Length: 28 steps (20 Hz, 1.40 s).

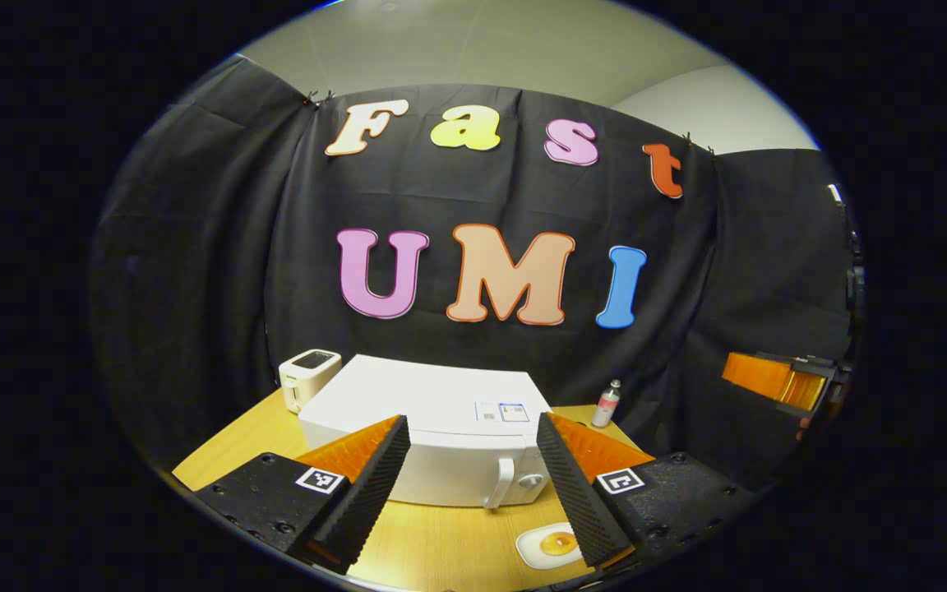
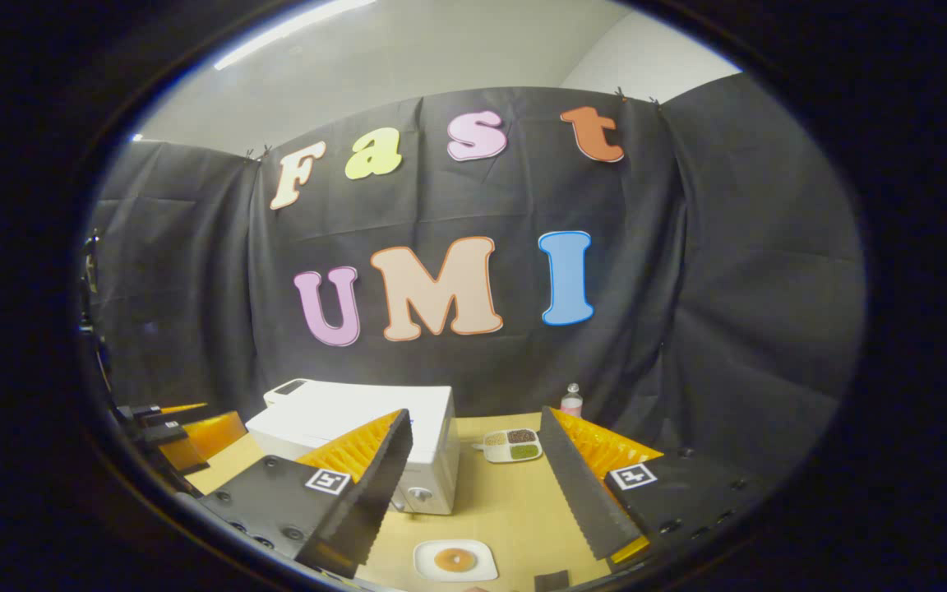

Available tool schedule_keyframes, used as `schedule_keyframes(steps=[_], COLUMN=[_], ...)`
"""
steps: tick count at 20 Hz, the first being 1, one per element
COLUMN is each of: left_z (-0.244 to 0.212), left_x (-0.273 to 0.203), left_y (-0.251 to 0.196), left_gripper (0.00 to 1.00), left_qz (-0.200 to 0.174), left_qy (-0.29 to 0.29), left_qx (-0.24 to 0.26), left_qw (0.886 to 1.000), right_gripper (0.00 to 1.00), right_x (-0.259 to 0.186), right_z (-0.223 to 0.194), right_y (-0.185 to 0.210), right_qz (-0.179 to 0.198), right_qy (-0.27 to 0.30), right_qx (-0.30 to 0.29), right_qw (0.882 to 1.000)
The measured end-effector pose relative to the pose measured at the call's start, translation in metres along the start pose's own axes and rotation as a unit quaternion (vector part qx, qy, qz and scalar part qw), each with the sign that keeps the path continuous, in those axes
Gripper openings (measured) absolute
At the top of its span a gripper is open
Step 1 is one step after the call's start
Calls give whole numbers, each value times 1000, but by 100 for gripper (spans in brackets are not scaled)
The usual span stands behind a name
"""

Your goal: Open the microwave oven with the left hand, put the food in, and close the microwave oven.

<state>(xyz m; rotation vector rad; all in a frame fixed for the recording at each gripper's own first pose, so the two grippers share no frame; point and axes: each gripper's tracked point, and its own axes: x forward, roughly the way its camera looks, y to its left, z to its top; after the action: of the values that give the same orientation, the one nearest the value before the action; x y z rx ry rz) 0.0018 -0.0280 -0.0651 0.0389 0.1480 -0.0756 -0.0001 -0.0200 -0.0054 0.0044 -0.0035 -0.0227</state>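
Left tongs (image 1: 471, 485) and right tongs (image 2: 473, 485), both spread and empty. Beyond them on the wooden surface (image 2: 515, 501), the food on its small white plate (image 2: 455, 560), probably light and liable to slide; grip the plate's rim. Behind it, the closed microwave oven (image 1: 432, 411), rigid; pull its upright white handle (image 1: 503, 483).

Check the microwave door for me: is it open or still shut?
Shut. The microwave door sits flush with its front, its handle untouched, and the left gripper hovers open before it.
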Motion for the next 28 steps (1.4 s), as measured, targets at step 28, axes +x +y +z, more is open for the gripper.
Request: schedule_keyframes(steps=[28], left_z=[-274], left_x=[120], left_y=[-18], left_gripper=[88], left_qz=[-49], left_qy=[259], left_qx=[11], left_qw=[965], right_gripper=[92], right_x=[-51], right_z=[-49], right_y=[-71], right_qz=[-176], right_qy=[49], right_qx=[65], right_qw=[981])
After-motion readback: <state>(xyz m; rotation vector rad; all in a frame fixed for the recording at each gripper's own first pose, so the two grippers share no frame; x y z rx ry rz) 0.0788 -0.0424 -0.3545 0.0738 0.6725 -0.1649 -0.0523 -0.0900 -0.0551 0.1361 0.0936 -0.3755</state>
